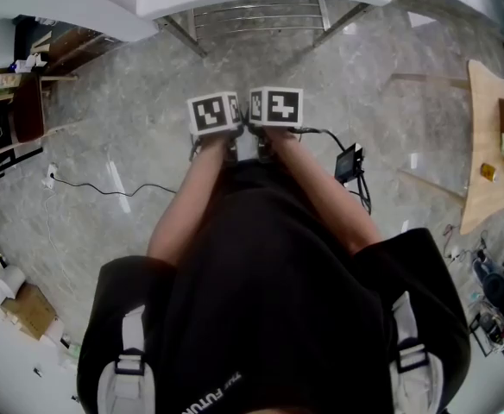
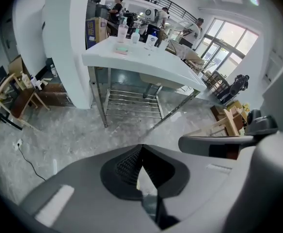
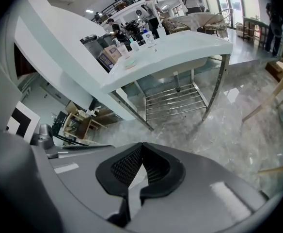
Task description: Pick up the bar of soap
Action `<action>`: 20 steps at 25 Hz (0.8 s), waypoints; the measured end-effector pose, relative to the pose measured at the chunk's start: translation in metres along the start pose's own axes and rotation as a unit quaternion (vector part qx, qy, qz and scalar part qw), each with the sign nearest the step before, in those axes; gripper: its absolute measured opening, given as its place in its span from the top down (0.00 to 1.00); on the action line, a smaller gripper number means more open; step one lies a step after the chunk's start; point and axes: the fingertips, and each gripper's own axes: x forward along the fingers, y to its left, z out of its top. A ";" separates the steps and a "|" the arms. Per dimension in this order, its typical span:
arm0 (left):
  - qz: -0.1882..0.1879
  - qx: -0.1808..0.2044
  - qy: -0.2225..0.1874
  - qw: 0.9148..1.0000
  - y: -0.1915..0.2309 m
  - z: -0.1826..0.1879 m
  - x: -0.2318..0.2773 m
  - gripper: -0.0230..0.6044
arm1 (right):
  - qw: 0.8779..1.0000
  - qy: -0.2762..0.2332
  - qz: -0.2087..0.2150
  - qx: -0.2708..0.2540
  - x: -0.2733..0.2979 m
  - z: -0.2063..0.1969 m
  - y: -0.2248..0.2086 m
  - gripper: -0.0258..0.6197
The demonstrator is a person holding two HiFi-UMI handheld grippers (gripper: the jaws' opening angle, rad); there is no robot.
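What we take for the bar of soap, a small pinkish block too far off to be sure of, lies on the white surface near its front edge, with bottles just behind it and a wire shelf below. Well apart from it, over the grey floor, we hold the left hand-held gripper and the right hand-held gripper side by side, each clenched tip to tip with nothing between its jaws.
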 end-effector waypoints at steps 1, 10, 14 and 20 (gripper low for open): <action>-0.002 0.002 0.000 1.000 0.001 0.007 0.001 0.97 | 1.000 0.000 -0.001 0.000 0.003 0.005 0.002 0.94; -0.015 0.000 0.015 1.000 0.029 0.054 0.012 0.97 | 1.000 0.002 -0.009 -0.018 0.032 0.055 0.031 0.94; -0.015 0.002 0.013 1.000 0.047 0.076 0.014 0.97 | 1.000 0.002 -0.011 -0.022 0.045 0.074 0.046 0.94; -0.021 0.007 0.014 1.000 0.068 0.107 0.020 0.97 | 1.000 -0.002 -0.015 -0.019 0.062 0.099 0.064 0.94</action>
